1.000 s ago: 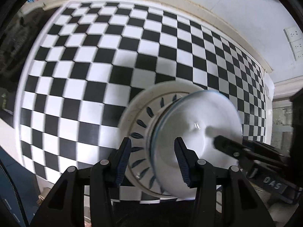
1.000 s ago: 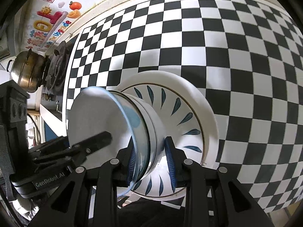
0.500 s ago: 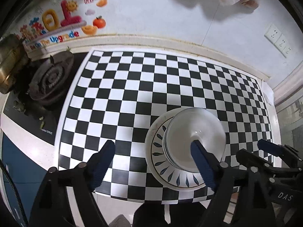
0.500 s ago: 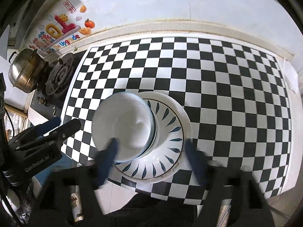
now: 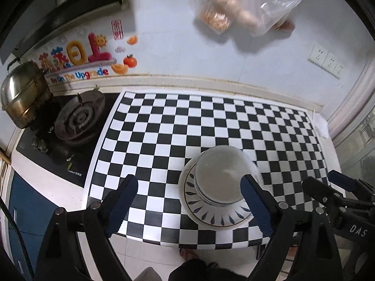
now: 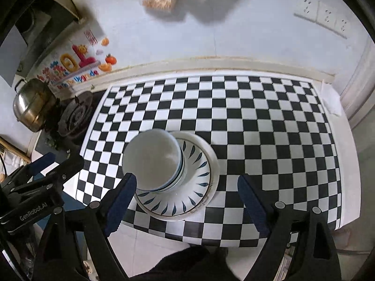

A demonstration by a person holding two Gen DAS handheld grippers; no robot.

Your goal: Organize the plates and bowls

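Note:
A stack of white bowls (image 5: 219, 174) with blue rims sits nested on a white plate (image 5: 211, 219) patterned with dark blue leaves, near the front edge of the checkered counter. It also shows in the right wrist view, bowls (image 6: 151, 160) on the plate (image 6: 196, 187). My left gripper (image 5: 188, 207) is open and empty, raised above and in front of the stack. My right gripper (image 6: 187, 205) is open and empty, also raised above it. Each gripper shows at the edge of the other's view.
A black-and-white checkered mat (image 5: 211, 121) covers the counter. A gas stove (image 5: 79, 119) and a steel pot (image 5: 22, 93) stand at the left. A plastic bag of food (image 5: 236, 7) hangs on the back wall. Wall sockets (image 5: 327, 59) are at the right.
Both grippers let go of the top bowl, opened wide and pulled up and back from the stack. The bowl now rests nested on the stack.

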